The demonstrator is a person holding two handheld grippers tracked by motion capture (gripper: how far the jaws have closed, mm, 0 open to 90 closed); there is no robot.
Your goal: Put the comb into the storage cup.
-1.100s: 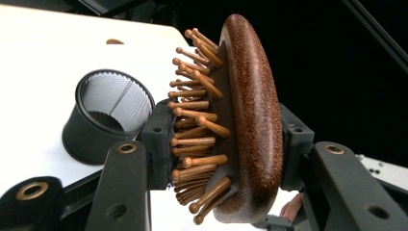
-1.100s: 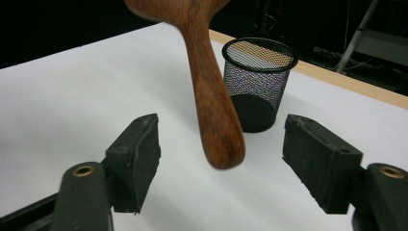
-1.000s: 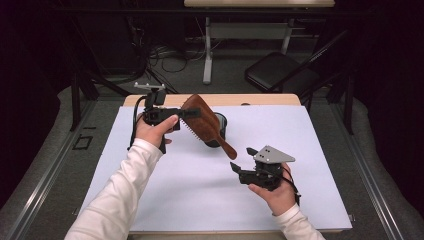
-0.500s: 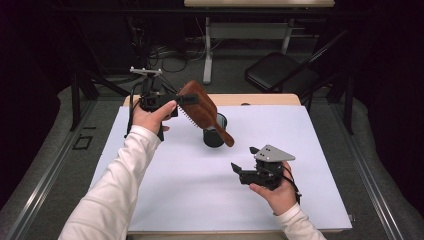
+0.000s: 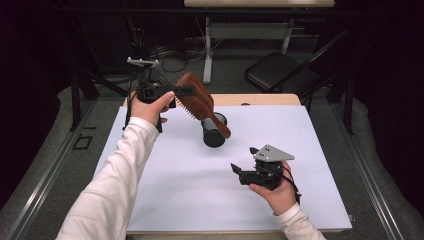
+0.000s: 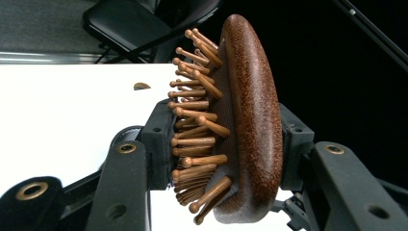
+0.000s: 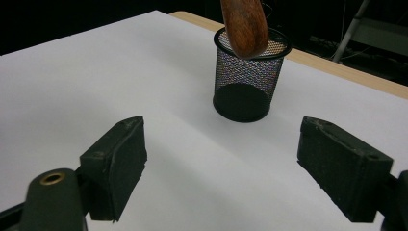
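My left gripper point(image 5: 186, 90) holds the brush point(image 5: 200, 102), handle tip just over the cup point(image 5: 214, 131). I should lower it straight in. My right gripper point(image 7: 235, 166) waits, wide and empty.

Left claw point(image 5: 187, 90) clamps hairbrush point(image 5: 199, 102) above cup point(image 5: 214, 131).

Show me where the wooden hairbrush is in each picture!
High view: hairbrush upper middle, held up by the left tool, handle slanting down over the black mesh cup.
Left gripper view: hairbrush head in the centre, clamped, bristles facing left.
Right gripper view: just the handle tip, top centre, above the cup.
Shared landmark: the white table.
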